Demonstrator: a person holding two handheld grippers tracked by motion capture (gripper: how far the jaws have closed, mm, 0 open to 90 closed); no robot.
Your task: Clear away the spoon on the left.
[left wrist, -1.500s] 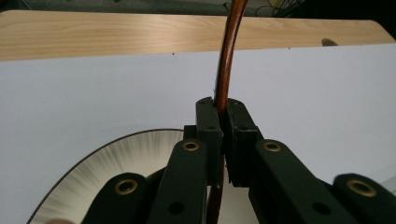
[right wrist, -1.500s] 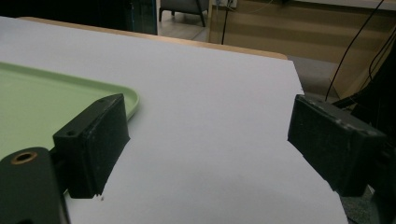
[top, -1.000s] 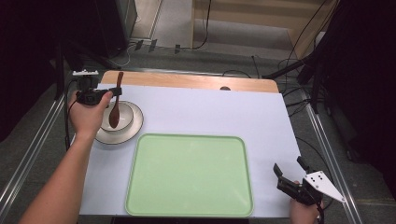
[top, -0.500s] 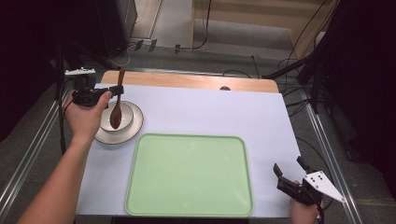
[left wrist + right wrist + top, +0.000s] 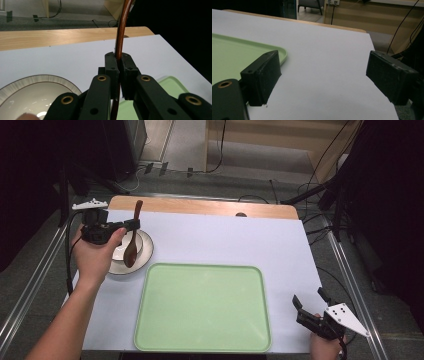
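Note:
A brown wooden spoon (image 5: 134, 235) hangs above a white bowl (image 5: 131, 246) that sits on a plate (image 5: 116, 267) at the table's left. My left gripper (image 5: 134, 224) is shut on the spoon's handle (image 5: 121, 35), bowl end down over the white bowl (image 5: 30, 100). A pale green tray (image 5: 202, 307) lies at the front middle of the white table top. My right gripper (image 5: 311, 304) stands open at the front right corner, nothing between its fingers (image 5: 262, 75), with the tray's corner (image 5: 242, 53) to its left.
A wooden strip (image 5: 210, 207) runs along the table's far edge. Metal rails (image 5: 350, 270) border the table's sides. Cables and dark stands lie on the floor beyond the table.
My left gripper has lifted the spoon a little and drifted slightly toward the tray. The right gripper has not moved.

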